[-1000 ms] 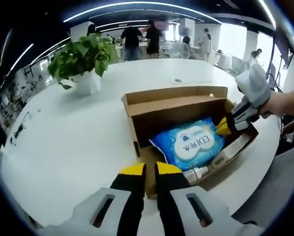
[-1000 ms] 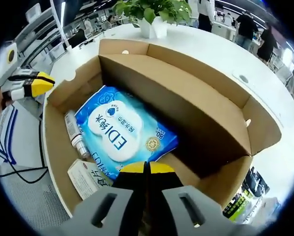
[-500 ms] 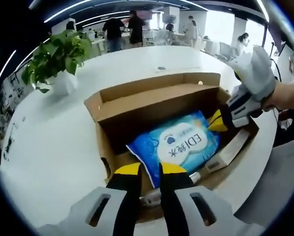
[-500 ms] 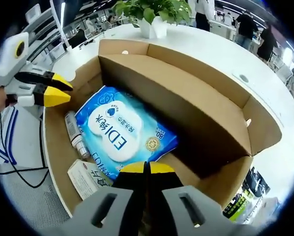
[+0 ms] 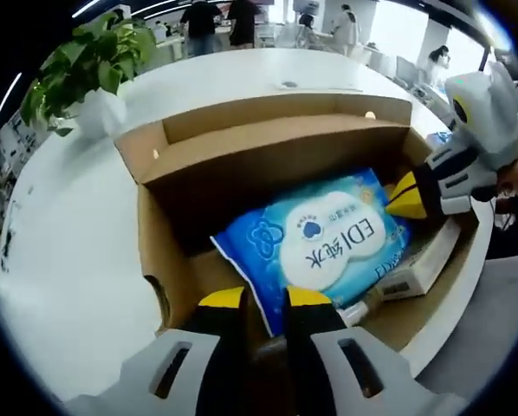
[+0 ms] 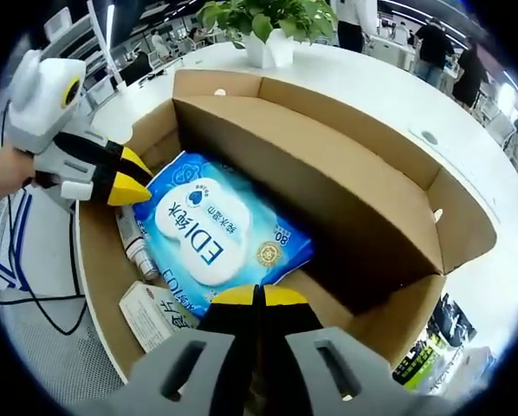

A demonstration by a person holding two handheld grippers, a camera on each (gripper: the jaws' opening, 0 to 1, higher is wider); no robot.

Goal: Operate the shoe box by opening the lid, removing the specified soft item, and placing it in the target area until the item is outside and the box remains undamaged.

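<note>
Your left claw (image 5: 263,299) sits at the near edge of the shoe box (image 5: 155,251), jaws a little apart over the corner of the blue wipes pack (image 5: 315,247). Your right claw (image 6: 257,296) is pressed closed at its own near end of the pack, gripping nothing. The lid (image 6: 328,186) is already folded back, so removal is the step in hand. Beyond, a small bottle (image 6: 136,243) and a flat carton (image 6: 155,316) lie beside the pack. Next, pinch the soft pack and lift clear toward the white counter (image 5: 77,234).

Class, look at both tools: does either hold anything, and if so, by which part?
Nothing is visibly held. The left tool is open, tips at the blue wipes pack inside the box. The right tool is shut, apparently empty.
</note>
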